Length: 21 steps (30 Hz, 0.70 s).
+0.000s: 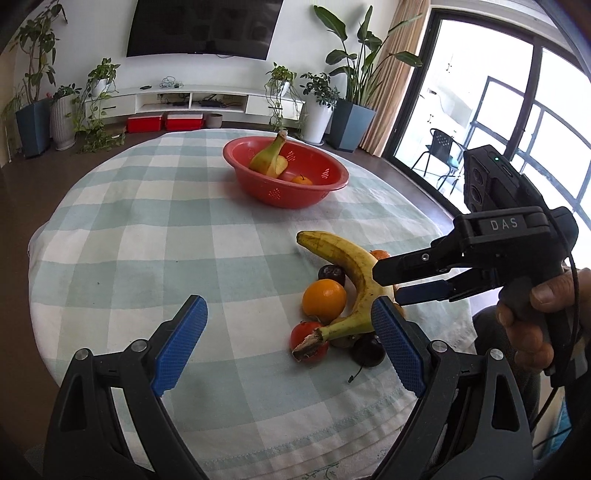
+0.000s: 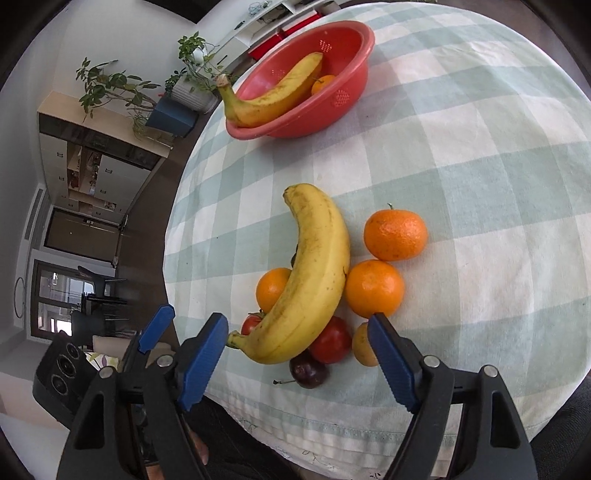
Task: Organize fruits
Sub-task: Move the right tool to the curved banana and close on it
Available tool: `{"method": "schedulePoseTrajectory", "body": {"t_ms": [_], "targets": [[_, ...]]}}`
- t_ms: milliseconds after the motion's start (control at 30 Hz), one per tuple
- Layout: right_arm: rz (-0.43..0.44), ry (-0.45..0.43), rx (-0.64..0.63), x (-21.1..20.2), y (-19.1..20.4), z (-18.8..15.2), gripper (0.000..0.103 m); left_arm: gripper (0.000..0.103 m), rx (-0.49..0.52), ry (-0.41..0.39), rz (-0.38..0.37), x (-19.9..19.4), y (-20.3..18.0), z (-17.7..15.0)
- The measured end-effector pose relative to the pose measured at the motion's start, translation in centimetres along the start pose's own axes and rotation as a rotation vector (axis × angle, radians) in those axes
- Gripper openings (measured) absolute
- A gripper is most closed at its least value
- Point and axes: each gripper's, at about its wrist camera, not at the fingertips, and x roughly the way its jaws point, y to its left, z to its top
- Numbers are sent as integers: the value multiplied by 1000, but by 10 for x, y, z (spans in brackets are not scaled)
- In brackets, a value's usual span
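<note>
Both grippers, left (image 1: 288,345) and right (image 2: 297,356), gape empty; only right-wrist view shows two oranges (image 2: 395,234) behind the banana (image 2: 314,280).

A domestic living room was shown; a large dark television (image 1: 201,27) was mounted on a white wall above a low white media console (image 1: 192,99); potted houseplants (image 1: 347,85) were ranged along the wall; a beige curtain (image 1: 400,74) was hung beside glazed sliding doors (image 1: 517,122); a table was covered with a pale green checked cloth (image 1: 147,221); built-in cupboards (image 2: 99,166) were seen along another wall.
</note>
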Motion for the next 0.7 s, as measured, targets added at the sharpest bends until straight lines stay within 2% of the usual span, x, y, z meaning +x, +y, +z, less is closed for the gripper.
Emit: {"method": "schedulePoseTrajectory", "body": {"t_ms": [100, 267, 400, 433, 533, 700], "targets": [[-63, 41, -1, 5, 4, 7, 79, 90, -26, -33, -3, -4, 8, -2], [-189, 62, -98, 10, 25, 18, 76, 90, -42, -60, 8, -6, 15, -5], [-209, 87, -132, 19, 36, 26, 68, 90, -32, -72, 10, -8, 15, -7], [-206, 105, -126, 22, 36, 27, 61, 90, -34, -77, 8, -8, 16, -7], [-214, 113, -122, 24, 36, 27, 60, 90, -51, -87, 3, -11, 20, -7], [-258, 74, -96, 19, 28, 39, 59, 90, -71, -90, -7, -12, 25, -9]]}}
